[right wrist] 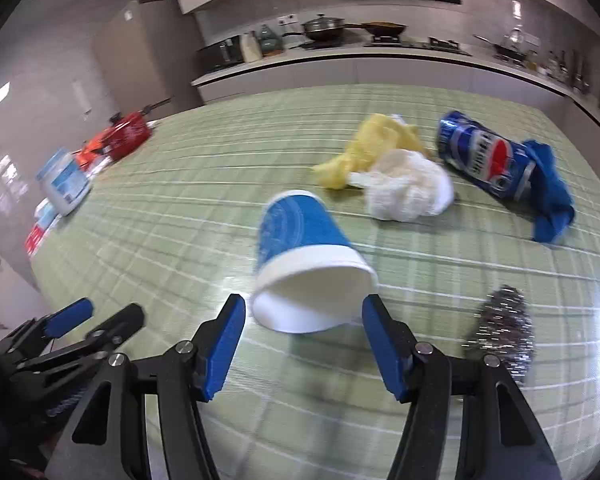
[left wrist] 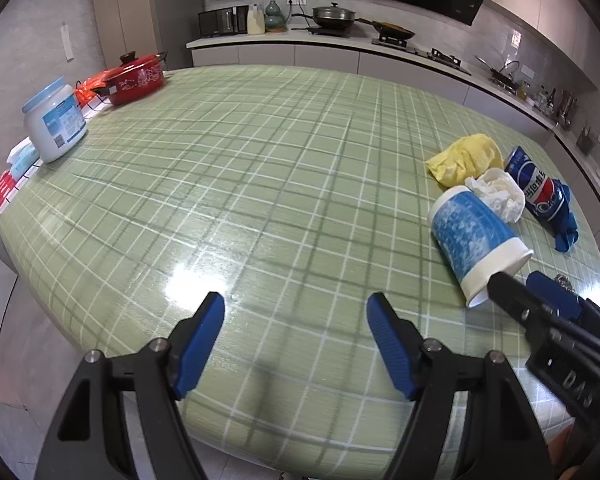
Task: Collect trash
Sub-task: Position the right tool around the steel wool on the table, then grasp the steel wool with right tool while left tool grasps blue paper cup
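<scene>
A blue and white paper cup (right wrist: 300,256) lies on its side on the green checked table (right wrist: 180,216), mouth toward me. My right gripper (right wrist: 304,304) is open, its fingertips on either side of the cup's rim. Behind the cup lie a white crumpled tissue (right wrist: 408,192), a yellow crumpled wrapper (right wrist: 372,148), a blue Pepsi can (right wrist: 484,156) and a blue cloth scrap (right wrist: 552,192). A silver scouring ball (right wrist: 504,332) lies at the right. My left gripper (left wrist: 296,304) is open and empty over bare table; the cup (left wrist: 472,236) is to its right.
A white jar with a blue lid (left wrist: 54,120), a red pot (left wrist: 134,78) and small packets (left wrist: 20,160) stand along the table's left edge. A kitchen counter with pans (left wrist: 336,16) runs behind the table.
</scene>
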